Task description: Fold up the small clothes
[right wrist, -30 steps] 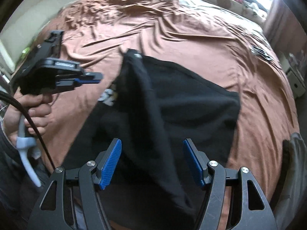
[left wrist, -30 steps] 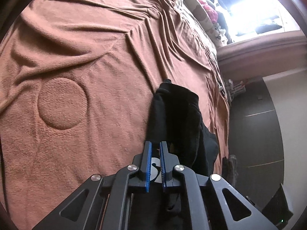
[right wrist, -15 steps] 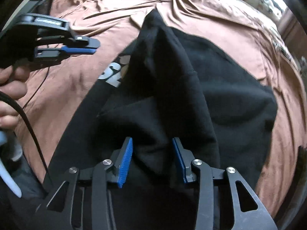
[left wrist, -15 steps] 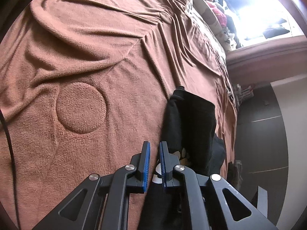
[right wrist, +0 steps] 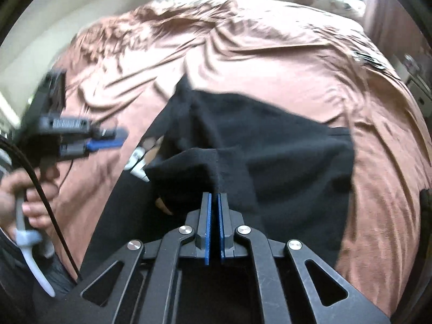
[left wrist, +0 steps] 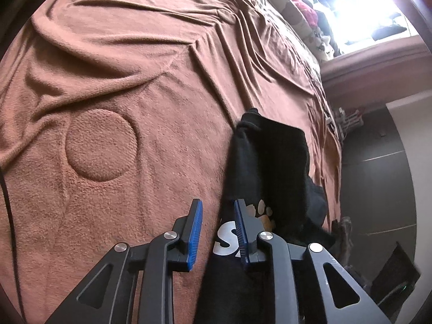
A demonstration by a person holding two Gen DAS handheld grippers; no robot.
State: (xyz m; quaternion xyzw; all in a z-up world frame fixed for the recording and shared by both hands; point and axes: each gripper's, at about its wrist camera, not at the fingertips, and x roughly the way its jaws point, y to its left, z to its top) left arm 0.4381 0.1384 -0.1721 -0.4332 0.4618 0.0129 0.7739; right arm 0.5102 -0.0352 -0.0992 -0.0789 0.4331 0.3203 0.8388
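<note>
A black garment point(right wrist: 283, 148) with a white and orange print lies partly folded on a brown blanket point(right wrist: 270, 54). My right gripper point(right wrist: 213, 197) is shut on a raised fold of the black garment near its front edge. In the left wrist view the garment point(left wrist: 270, 156) lies to the right, its print point(left wrist: 264, 210) showing. My left gripper point(left wrist: 216, 205) is open and empty, low over the garment's left edge. It also shows in the right wrist view point(right wrist: 108, 139), held by a hand at the left.
The blanket point(left wrist: 135, 81) is wrinkled, with a round embossed patch point(left wrist: 101, 144). Pillows and soft toys point(left wrist: 305, 8) lie at the far end. A dark cabinet point(left wrist: 378, 175) stands beside the bed. A cable point(right wrist: 54, 216) hangs from the left gripper.
My right gripper closed on a fold of the black garment. My left gripper opened slightly and moved forward along the garment's left edge.
</note>
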